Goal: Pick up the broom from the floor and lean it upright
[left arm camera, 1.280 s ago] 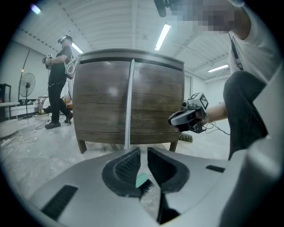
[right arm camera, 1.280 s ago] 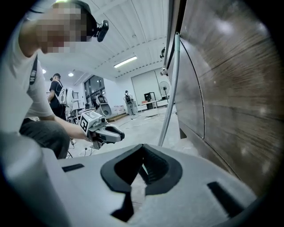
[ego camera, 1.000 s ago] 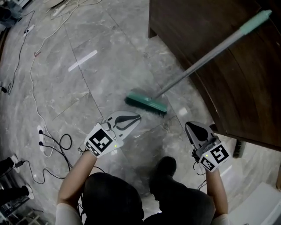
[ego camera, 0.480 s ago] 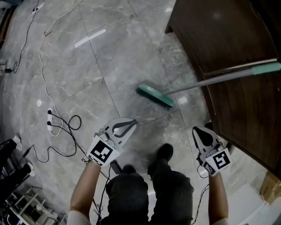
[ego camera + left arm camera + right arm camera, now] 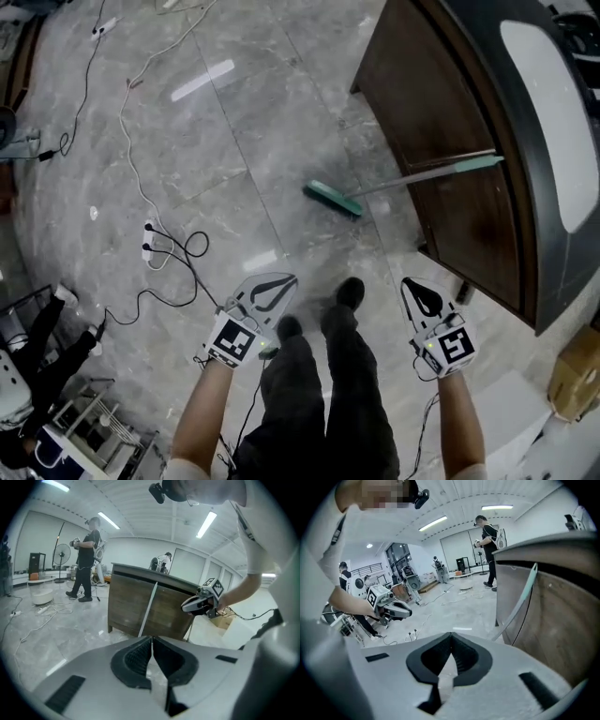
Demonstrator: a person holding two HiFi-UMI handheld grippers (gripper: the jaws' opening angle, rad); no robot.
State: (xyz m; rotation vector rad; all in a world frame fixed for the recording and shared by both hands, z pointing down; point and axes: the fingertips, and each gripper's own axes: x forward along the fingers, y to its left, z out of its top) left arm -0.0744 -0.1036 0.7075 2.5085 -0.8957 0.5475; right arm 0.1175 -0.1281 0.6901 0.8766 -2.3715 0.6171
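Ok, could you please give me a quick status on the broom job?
Left gripper shut, empty; right gripper shut, empty. Broom leaning on wooden counter, head on floor. Cables on floor at left, apart from broom.

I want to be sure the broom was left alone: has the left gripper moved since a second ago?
Yes. The left gripper was right beside the broom head; it now sits well back from it, lower in the head view.

Lab-like hall, loose cables (image 5: 123, 122), power strip (image 5: 148, 241), marble floor (image 5: 244, 141), ceiling strip lights (image 5: 206, 524)
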